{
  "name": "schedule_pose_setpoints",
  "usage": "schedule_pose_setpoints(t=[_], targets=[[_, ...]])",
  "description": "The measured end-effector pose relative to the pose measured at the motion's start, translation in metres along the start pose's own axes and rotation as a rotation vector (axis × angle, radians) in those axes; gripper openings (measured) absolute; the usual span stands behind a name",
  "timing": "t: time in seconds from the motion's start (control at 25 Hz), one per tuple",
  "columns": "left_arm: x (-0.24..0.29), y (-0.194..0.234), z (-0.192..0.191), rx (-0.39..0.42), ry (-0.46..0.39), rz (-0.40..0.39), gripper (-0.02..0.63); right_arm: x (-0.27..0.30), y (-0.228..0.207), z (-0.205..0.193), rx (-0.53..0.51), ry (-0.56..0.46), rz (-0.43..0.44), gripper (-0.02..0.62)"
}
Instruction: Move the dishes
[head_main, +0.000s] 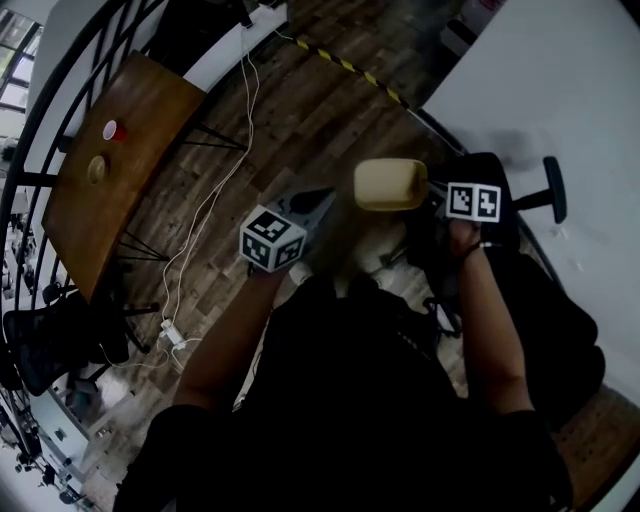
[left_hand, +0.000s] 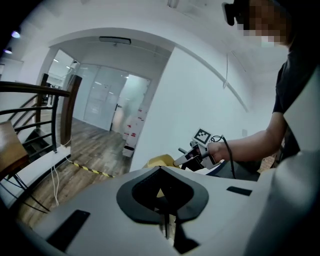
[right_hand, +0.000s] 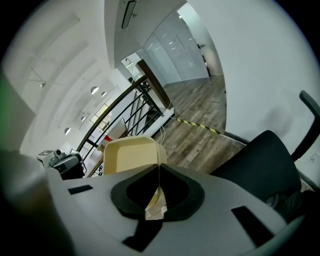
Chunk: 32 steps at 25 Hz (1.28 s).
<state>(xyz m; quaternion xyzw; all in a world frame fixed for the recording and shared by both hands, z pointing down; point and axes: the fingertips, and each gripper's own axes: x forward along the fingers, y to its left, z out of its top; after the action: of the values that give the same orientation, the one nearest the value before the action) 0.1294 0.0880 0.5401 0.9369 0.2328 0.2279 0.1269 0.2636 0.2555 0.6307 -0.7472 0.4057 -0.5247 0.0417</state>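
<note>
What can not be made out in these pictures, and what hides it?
1. Head view: the round thing on the wooden table is too small to name.
2. Left gripper view: the dish is mostly hidden behind the body of the left gripper.
3. Right gripper view: the office chair is cut off by the picture edge, and its lower part is covered by the right gripper.

In its own view the left gripper (left_hand: 160, 172) hides most of the dish (left_hand: 161, 161); the table (head_main: 150, 110) holds an unidentifiable round thing (head_main: 96, 169).
</note>
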Motion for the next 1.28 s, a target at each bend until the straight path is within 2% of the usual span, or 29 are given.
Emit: schedule_pose_setpoints(t=[0.2, 0.32, 0.48, 0.8, 1.28], targets=[[-0.065, 0.033, -0.02, -0.024, -0.031, 0.059, -0.009, 0.052, 0.075, 0.0, -0.091, 0.046, 0.037, 0.02], [-0.109, 0.052, -0.036, -0.044, -0.05, 0.111, -0.009, 0.085, 0.126, -0.004, -0.175, 0.093, 0.059, 0.02], [-0.172, 0.083, -0.054, -0.085, -0.088, 0.192, -0.009, 0.131, 0.195, -0.008, -0.234, 0.138, 0.116, 0.02], [-0.297, 0.123, -0.091, -0.177, -0.181, 0.434, -0.009, 0.209, 0.334, -0.022, -0.423, 0.26, 0.248, 0.02], [-0.42, 0.152, -0.153, -0.335, -0.271, 0.731, -0.009, 0.306, 0.484, -0.061, -0.651, 0.449, 0.416, 0.02]])
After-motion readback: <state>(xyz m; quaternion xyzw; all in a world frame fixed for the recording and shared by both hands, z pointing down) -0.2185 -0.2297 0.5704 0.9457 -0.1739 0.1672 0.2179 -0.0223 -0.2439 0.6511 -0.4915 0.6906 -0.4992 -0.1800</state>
